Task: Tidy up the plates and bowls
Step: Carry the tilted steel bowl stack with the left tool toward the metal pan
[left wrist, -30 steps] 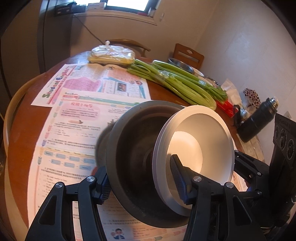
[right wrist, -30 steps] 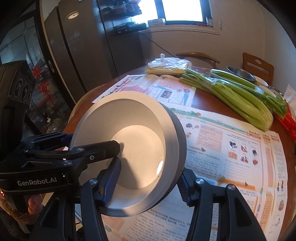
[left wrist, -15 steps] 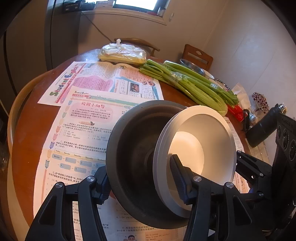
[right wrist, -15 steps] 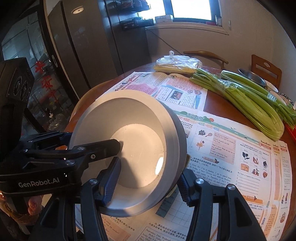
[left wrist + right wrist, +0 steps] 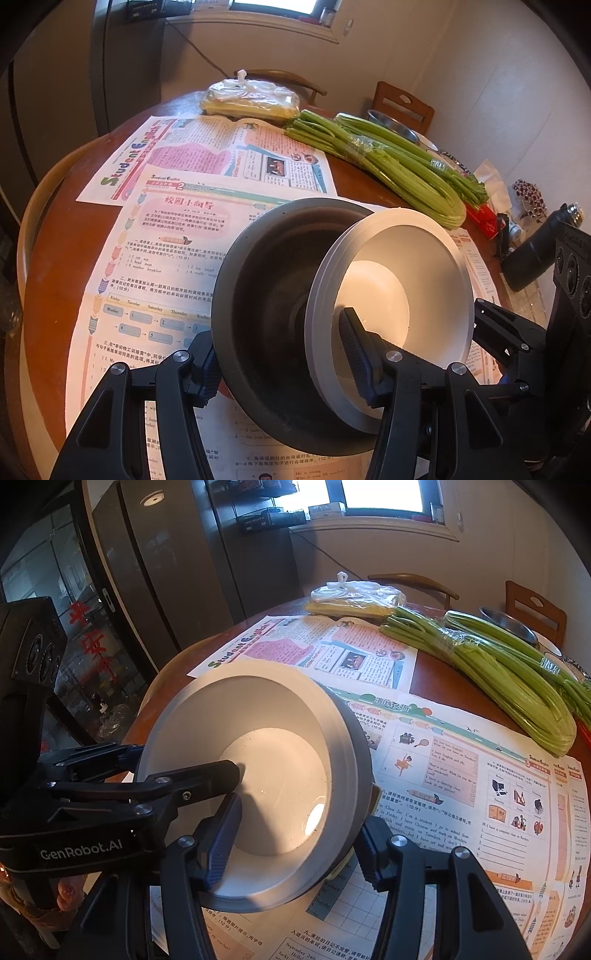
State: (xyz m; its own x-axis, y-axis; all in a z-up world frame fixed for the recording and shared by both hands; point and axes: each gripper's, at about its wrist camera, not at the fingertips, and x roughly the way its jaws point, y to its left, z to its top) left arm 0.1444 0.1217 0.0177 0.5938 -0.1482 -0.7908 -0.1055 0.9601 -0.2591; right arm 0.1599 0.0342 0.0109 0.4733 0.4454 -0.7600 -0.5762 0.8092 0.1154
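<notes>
Both grippers hold tilted bowls above the papered bench [image 5: 55, 258], left gripper [image 5: 284, 354] fingers clamped on the dark bowl [image 5: 266, 295], right gripper [image 5: 295, 834] fingers on the white bowl [image 5: 266, 768] half-nested inside; seating it flush looks next.

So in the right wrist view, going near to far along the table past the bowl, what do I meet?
White bowl with grey outside → newspaper sheet with green banner → pink "Student English" newspaper → clear plastic bag of yellow food → curved wooden chair back.
</notes>
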